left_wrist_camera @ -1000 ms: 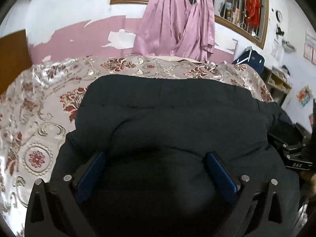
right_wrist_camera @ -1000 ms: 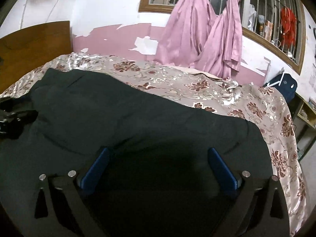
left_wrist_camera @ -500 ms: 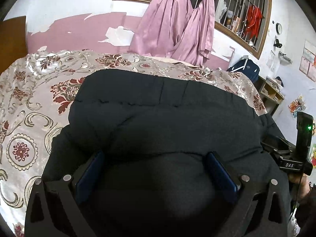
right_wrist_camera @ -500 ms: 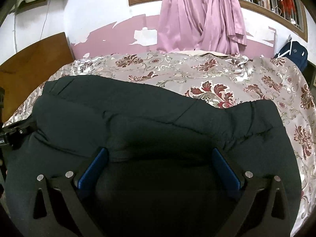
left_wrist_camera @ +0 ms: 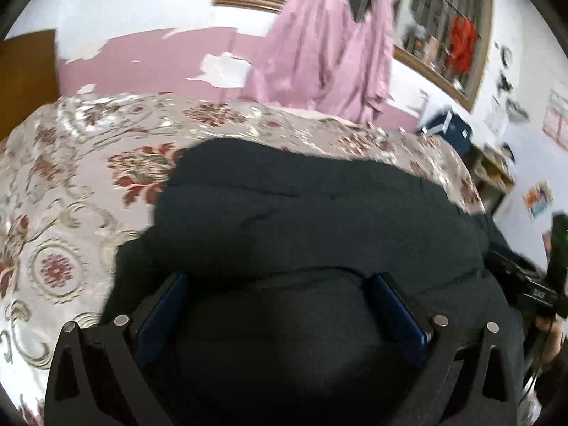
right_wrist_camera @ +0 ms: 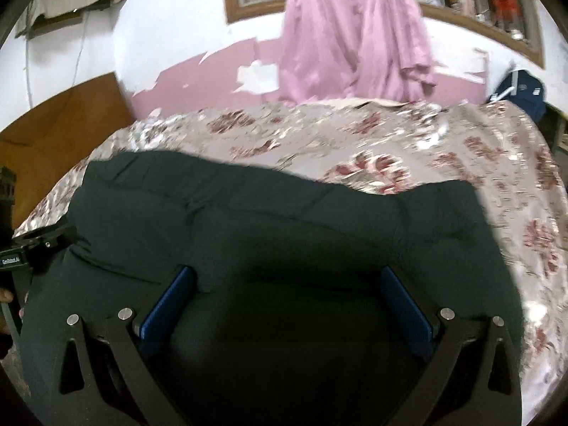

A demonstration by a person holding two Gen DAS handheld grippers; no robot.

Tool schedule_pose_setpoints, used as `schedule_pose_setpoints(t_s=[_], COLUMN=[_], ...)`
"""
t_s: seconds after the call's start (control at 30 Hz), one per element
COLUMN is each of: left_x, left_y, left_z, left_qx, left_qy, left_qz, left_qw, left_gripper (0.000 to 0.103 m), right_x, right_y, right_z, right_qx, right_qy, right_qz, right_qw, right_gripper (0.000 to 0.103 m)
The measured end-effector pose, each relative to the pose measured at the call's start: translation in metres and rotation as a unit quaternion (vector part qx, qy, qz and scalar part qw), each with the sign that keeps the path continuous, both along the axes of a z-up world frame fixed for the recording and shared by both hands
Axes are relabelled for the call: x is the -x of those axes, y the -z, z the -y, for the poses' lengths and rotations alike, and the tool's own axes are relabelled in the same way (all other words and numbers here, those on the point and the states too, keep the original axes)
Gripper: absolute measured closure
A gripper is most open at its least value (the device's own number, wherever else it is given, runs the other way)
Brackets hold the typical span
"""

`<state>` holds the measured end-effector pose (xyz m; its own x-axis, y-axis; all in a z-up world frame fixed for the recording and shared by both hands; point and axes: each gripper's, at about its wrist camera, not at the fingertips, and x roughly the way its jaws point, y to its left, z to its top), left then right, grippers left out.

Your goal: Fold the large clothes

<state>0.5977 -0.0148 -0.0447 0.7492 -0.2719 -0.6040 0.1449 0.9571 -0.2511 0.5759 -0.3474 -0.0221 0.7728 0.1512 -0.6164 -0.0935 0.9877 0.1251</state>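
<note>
A large dark padded garment (left_wrist_camera: 319,220) lies across a bed with a floral silver and maroon cover (left_wrist_camera: 71,177). My left gripper (left_wrist_camera: 280,284) is open, its blue pads wide apart, with a bulge of the dark cloth between them. My right gripper (right_wrist_camera: 287,277) is also open with the same garment (right_wrist_camera: 284,213) bunched between its pads. The right gripper's body shows at the right edge of the left wrist view (left_wrist_camera: 532,284). The left gripper's body shows at the left edge of the right wrist view (right_wrist_camera: 32,245).
Pink curtains (right_wrist_camera: 355,35) hang at a barred window behind the bed. A wooden headboard (right_wrist_camera: 60,124) stands at the left. A dark blue bag (right_wrist_camera: 522,92) and a shelf (left_wrist_camera: 493,170) stand to the right of the bed.
Both grippers have moved over the garment and the views have swung. The garment's far fold edge looks pushed further across the bed. The jaws stay wide apart.
</note>
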Motion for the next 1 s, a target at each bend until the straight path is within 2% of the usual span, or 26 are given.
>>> schedule_pose_setpoints(t_s=[0.13,0.27,0.33,0.57,0.67,0.8,0.87,1.0], left_x=[0.002,0.005,0.009,0.011,0.007,0.003,0.004,0.004], left_y=[-0.003,-0.002,0.0,0.021,0.033,0.049,0.053,0.057], left_z=[-0.026,-0.037,-0.042,-0.08,-0.087,-0.089,-0.09,-0.088], left_qx=[0.038,0.037,0.034,0.089,0.108,0.141,0.151,0.157], left_qy=[-0.041,-0.072,-0.092,-0.148,-0.143,-0.111,-0.103,-0.093], left_qz=[0.002,0.0,-0.002,-0.041,-0.064,-0.087,-0.084,-0.082], left_qw=[0.9984,0.9967,0.9952,0.9841,0.9816,0.98,0.9797,0.9798], left_gripper=[0.0,0.0,0.0,0.0,0.0,0.0,0.0,0.0], right_x=[0.017,0.029,0.034,0.053,0.054,0.051,0.048,0.044], right_y=[-0.01,-0.015,-0.014,-0.006,0.003,0.028,0.046,0.073], right_z=[0.04,0.072,0.082,0.095,0.107,0.128,0.138,0.147], right_qx=[-0.033,-0.048,-0.052,-0.043,-0.067,-0.118,-0.15,-0.215], right_qy=[0.047,0.087,0.101,0.134,0.149,0.174,0.178,0.162], right_qz=[0.01,0.022,0.027,0.037,0.022,-0.016,-0.042,-0.064], right_qw=[0.998,0.995,0.993,0.989,0.986,0.978,0.972,0.961], right_gripper=[0.001,0.001,0.001,0.001,0.001,0.001,0.001,0.001])
